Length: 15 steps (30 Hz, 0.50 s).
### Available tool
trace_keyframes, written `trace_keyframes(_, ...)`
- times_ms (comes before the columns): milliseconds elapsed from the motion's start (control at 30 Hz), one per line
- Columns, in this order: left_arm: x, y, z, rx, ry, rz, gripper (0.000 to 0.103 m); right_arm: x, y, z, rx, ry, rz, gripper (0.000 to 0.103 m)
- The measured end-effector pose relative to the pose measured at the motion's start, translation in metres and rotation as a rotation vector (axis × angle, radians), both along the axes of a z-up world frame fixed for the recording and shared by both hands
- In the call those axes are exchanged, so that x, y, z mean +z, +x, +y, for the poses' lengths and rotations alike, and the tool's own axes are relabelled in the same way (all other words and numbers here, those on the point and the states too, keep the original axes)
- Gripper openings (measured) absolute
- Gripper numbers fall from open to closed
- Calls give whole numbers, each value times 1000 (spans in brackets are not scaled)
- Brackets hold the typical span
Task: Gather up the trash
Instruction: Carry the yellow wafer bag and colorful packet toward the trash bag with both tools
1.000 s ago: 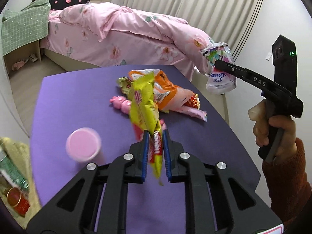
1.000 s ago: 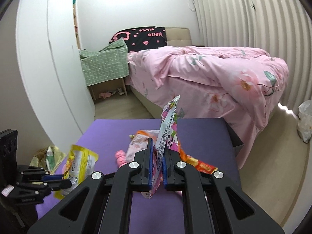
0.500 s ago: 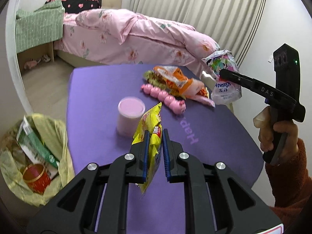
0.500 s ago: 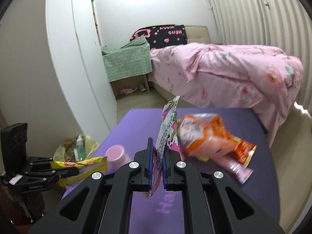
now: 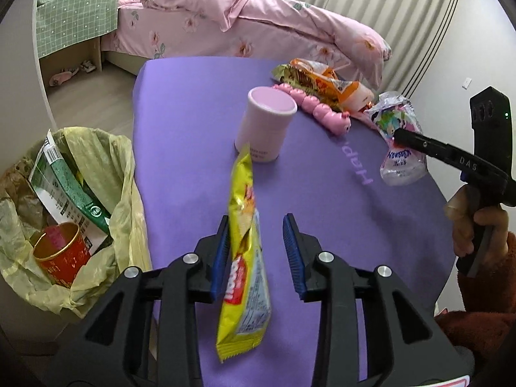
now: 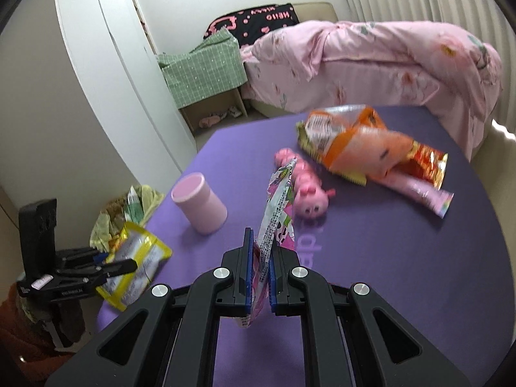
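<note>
My left gripper (image 5: 256, 251) is open. A yellow snack wrapper (image 5: 243, 258) hangs between its fingers, against the left pad, over the purple table's left part. It also shows in the right wrist view (image 6: 135, 266). My right gripper (image 6: 259, 274) is shut on a pink and white wrapper (image 6: 277, 213), also seen in the left wrist view (image 5: 398, 142). A yellow trash bag (image 5: 106, 174) with a red cup and a green carton stands on the floor left of the table. An orange wrapper (image 6: 351, 138) and a red wrapper (image 6: 425, 161) lie on the table.
A pink cup (image 5: 266, 122) stands upright mid-table beside a pink caterpillar toy (image 5: 317, 109). The purple table (image 5: 193, 103) ends close to the bag on its left. A pink bed (image 5: 258, 22) and a green-covered shelf (image 5: 74, 22) stand behind it.
My left gripper has opened and the yellow wrapper hangs loose in it. Both grippers have swung left, toward the trash bag side of the table.
</note>
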<state>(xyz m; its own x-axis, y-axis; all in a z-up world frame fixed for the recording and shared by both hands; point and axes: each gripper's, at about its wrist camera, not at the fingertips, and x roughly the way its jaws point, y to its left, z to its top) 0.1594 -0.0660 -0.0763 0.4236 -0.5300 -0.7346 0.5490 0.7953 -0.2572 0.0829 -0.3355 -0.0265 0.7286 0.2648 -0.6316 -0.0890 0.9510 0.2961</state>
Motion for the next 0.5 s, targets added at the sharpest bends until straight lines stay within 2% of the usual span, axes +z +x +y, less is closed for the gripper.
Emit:
trace_keyframes(67,-3,0,4,11,8,13,31,-8,-2,5,8,-9,16,9)
trace_keyframes(100,-5,1,5,21,12,17,26,-10,-3,7,12,-10,21,9)
trace_keyframes(133,-5,2,6,34,17,21,15,-12,-4,10,16,-12,26,9)
trace_keyframes(300,-6,5,13,64,-1,39,14,-10,-7,20,34,-21,20,9)
trace_keyframes(500,19,-3,32,100,-33,-30,14,11,-9,36,80,-29,-31,9)
